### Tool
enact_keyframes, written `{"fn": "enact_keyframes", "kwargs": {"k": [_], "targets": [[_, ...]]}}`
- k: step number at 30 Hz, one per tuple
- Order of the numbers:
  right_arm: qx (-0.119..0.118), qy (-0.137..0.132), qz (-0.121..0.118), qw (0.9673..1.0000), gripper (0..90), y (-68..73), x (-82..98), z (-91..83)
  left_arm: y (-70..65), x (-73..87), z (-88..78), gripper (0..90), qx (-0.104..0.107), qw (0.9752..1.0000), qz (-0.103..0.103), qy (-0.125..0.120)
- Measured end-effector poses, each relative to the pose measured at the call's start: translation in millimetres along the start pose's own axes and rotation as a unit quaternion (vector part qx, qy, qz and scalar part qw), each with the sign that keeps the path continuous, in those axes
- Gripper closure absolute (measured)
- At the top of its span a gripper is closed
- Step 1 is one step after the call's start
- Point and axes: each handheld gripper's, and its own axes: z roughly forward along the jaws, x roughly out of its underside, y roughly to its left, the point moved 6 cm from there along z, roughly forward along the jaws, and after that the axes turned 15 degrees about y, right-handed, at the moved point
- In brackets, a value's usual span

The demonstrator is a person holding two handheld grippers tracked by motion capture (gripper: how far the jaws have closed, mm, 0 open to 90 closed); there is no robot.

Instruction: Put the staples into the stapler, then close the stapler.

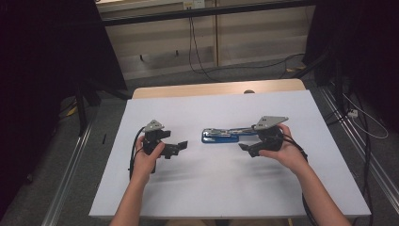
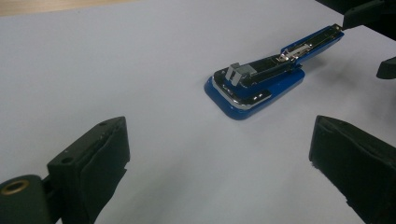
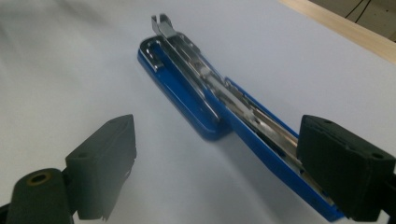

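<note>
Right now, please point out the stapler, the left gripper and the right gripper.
stapler point(image 2: 254, 88): left gripper view, on its blue base.
left gripper point(image 1: 181, 147): high view, between its fingertips.
right gripper point(image 1: 247, 149): high view, between its fingertips.

Lab: dark curtains point(image 1: 42, 56), floor rails point(image 1: 70, 160), loose cables point(image 1: 197, 47).

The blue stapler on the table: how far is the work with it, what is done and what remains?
Done: the blue stapler lies swung open flat on the white table, its metal staple channel exposed. In hand: nothing is gripped; the right gripper has open jaws beside the stapler's long arm, and the left gripper waits open, apart from it. Left, probably: loading staples or closing it, though no staples are visible.
</note>
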Motion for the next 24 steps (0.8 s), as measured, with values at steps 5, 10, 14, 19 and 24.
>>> {"fn": "enact_keyframes", "kwargs": {"k": [5,10,14,19,24], "targets": [[0.011,0.004,0.011,0.9999,12.5,1.6,11.4,-4.0,-1.0,-0.6,-3.7,5.4,-0.001,1.0,-0.001,-0.005],[0.021,0.007,0.024,0.9995,13.7,0.3,22.8,-11.9,-2.7,1.1,-2.9,5.4,0.002,1.0,0.004,0.004],[0.028,-0.002,0.043,0.9987,18.6,-4.8,26.6,-18.8,-5.4,-0.5,-0.4,5.3,0.006,1.0,0.006,0.001],[0.047,-0.011,0.059,0.9971,27.0,-11.3,31.2,-29.6,-8.7,-3.0,4.1,5.8,0.012,0.9998,0.015,-0.004],[0.062,-0.01,0.077,0.995,41.4,-19.9,38.3,-35.2,-10.5,-5.1,7.5,6.2,0.019,0.9997,0.015,-0.004]]}}
